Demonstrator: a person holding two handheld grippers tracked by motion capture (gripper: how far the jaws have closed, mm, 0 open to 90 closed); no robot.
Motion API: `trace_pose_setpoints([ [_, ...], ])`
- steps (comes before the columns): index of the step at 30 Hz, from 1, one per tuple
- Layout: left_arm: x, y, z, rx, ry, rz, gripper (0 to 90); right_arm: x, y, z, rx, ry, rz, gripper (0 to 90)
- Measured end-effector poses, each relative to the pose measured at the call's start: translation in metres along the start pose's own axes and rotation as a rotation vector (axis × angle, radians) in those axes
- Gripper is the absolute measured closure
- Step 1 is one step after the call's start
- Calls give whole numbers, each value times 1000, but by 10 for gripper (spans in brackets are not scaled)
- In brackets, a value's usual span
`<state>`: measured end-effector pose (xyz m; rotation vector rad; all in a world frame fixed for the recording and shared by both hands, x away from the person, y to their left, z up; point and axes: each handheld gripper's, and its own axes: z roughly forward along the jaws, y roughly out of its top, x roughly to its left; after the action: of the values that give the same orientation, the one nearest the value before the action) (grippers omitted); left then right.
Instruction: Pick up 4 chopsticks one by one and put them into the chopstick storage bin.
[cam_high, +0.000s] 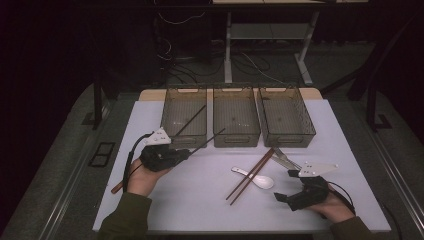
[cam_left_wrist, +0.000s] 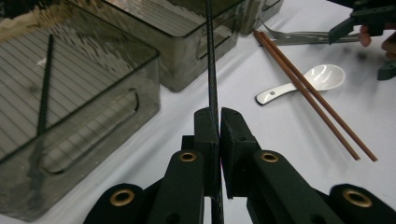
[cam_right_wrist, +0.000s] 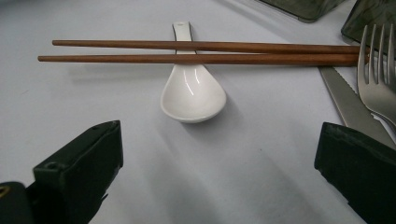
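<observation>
At a white-topped desk (cam_high: 210, 200), we see the left gripper (cam_left_wrist: 218, 122) pinching a single black chopstick (cam_left_wrist: 211, 70), its jaws pressed together on the shaft. The stick runs on past the jaws, its far end reaching over the near rim of the middle bin (cam_high: 236, 117). Gripped low on its length and lifted clear of the desk, it looks to us to be on its way into a bin. A second black chopstick (cam_high: 190, 121) already lies slantwise in the left bin (cam_high: 184, 116), so we judge that the pair is being sorted there, with this one as the second half. The right bin (cam_high: 286, 117) appears to hold nothing.

The right gripper (cam_right_wrist: 219, 163) waits low over the desk with its jaws spread wide and nothing between them, facing the remaining cutlery. Ahead of it, a pair of brown wooden chopsticks (cam_right_wrist: 201, 52) lies across the handle of a white ceramic soup spoon (cam_right_wrist: 192, 95); a fork (cam_right_wrist: 379, 70) and a serrated knife (cam_right_wrist: 350, 107) lie just beside them, near the right bin. We read the open gripper as standing ready for the next pick.
</observation>
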<state>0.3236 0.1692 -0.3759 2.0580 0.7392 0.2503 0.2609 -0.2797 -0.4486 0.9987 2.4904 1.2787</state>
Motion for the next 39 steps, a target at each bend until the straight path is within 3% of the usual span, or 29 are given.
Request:
trace_pose_setpoints([
  [13, 27, 31, 6, 7, 70, -13, 851, 0, 0, 0, -1, -1, 0, 9],
  [27, 69, 59, 22, 26, 165, -47, 851, -1, 0, 0, -3, 1, 3, 9],
  [36, 92, 67, 34, 28, 229, -80, 851, -1, 0, 0, -2, 2, 0, 9],
  [39, 100, 66, 39, 28, 252, -108, 850, -1, 0, 0, -2, 3, 1, 9],
])
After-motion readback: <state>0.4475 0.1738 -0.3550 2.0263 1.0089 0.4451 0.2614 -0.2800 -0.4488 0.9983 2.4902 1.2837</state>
